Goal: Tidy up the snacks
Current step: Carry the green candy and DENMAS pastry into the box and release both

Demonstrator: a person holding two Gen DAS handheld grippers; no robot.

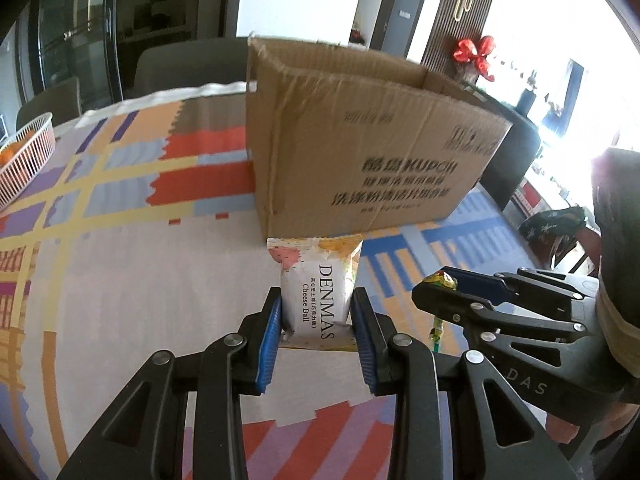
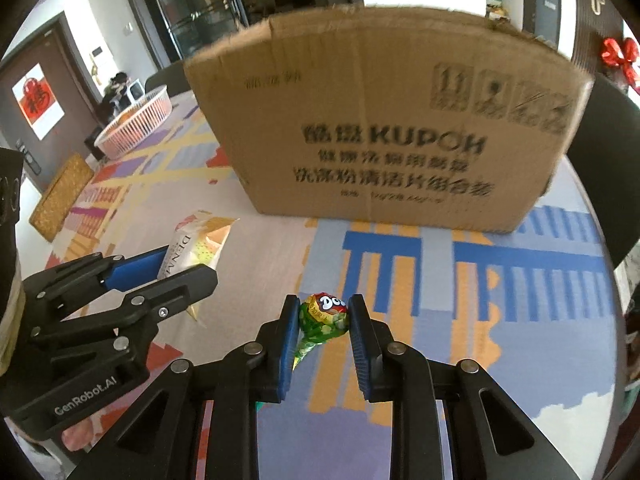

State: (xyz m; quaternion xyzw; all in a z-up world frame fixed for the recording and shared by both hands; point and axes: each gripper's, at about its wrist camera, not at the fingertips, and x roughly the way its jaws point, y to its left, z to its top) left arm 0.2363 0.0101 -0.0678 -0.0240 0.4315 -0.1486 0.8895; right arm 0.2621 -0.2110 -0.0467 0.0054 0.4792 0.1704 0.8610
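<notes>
My left gripper point(image 1: 317, 300) is shut on a white DENMAS cheese ball packet point(image 1: 318, 284), held lengthwise above the patterned tablecloth point(image 1: 140, 280). My right gripper point(image 2: 323, 308) is shut on a green-wrapped lollipop point(image 2: 324, 316), whose stick hangs down between the fingers. Each gripper shows in the other's view: the right gripper point(image 1: 440, 284) with the lollipop at the right, the left gripper point(image 2: 188, 264) with the packet point(image 2: 196, 240) at the left. An open brown cardboard box point(image 1: 360, 148) point(image 2: 380, 120) printed KUPOH stands just beyond both grippers.
A white wire basket point(image 1: 24, 156) point(image 2: 136, 124) holding orange fruit sits at the table's far left. A woven mat point(image 2: 60, 196) lies near the left edge. Dark chairs point(image 1: 188, 64) stand behind the table, one point(image 2: 608, 168) to the right of the box.
</notes>
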